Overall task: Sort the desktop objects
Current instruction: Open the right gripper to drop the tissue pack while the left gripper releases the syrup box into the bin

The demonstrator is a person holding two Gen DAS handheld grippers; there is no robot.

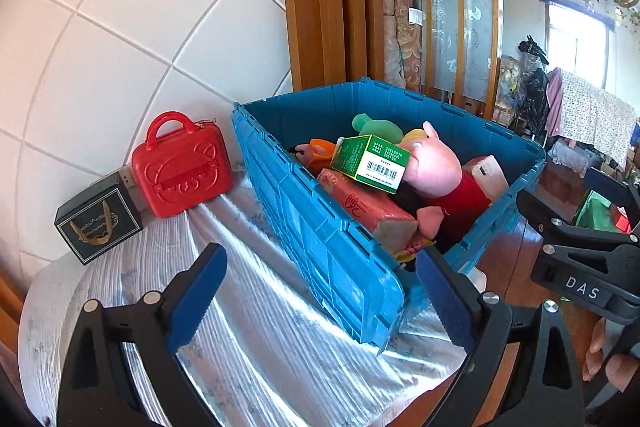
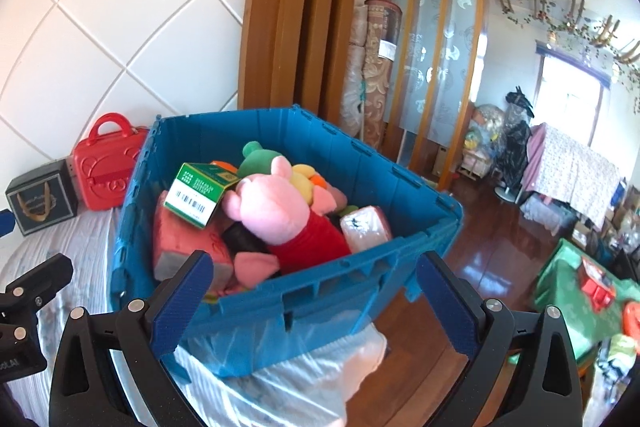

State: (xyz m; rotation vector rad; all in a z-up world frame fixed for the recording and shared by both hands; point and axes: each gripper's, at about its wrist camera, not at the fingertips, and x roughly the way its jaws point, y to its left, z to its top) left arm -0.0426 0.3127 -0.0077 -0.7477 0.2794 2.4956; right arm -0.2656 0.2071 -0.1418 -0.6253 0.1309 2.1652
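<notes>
Two grippers hover wide apart and empty at the near edge: the left gripper (image 1: 320, 291) over the silvery table cover (image 1: 256, 315), the right gripper (image 2: 316, 291) at the near wall of the blue crate (image 2: 320, 311), which sits on the table's corner beside open floor. The crate already holds the pink pig plush (image 2: 280, 211), a green carton (image 2: 196, 195) and wrapped packs. Judging by this, sorting is well along; next comes reaching left, across clear cover, to the red toy case (image 1: 182, 167) and black box (image 1: 98, 223) against the wall.

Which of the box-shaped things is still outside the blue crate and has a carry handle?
The red case, standing against the wall; the black box beside it has none.
</notes>
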